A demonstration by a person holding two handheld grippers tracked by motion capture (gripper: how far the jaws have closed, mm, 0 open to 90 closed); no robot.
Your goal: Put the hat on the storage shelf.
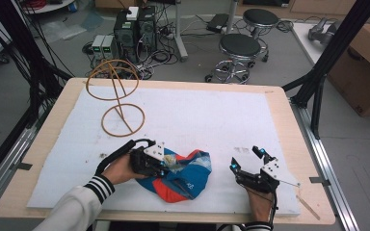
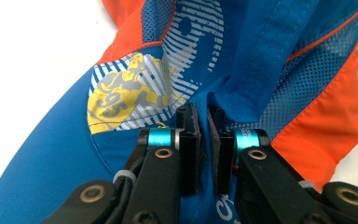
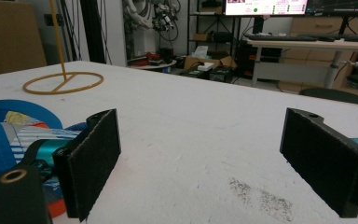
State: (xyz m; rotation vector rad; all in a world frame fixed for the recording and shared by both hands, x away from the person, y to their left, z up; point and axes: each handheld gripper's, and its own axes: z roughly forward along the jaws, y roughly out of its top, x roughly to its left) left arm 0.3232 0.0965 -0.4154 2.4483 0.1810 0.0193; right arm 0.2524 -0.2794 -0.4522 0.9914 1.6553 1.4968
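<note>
Two tools on the desk [image 1: 38,159]: the left tool [image 2: 204,140] is pinched on a fold of the blue-and-orange cap [image 1: 185,175], whose near half its body hides, while the right tool [image 1: 247,159] stands wide open and empty over bare white cover, the wire stand [image 1: 118,96] well apart behind.

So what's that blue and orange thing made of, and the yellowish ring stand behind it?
The blue and orange cap looks like thin synthetic fabric: smooth, slightly shiny panels, stitched seams, a dotted mesh section and a printed yellow-grey logo. The ring stand seems to be bent wire or thin rod with a tan, matte coat; whether metal or wood, the look leaves open.
</note>
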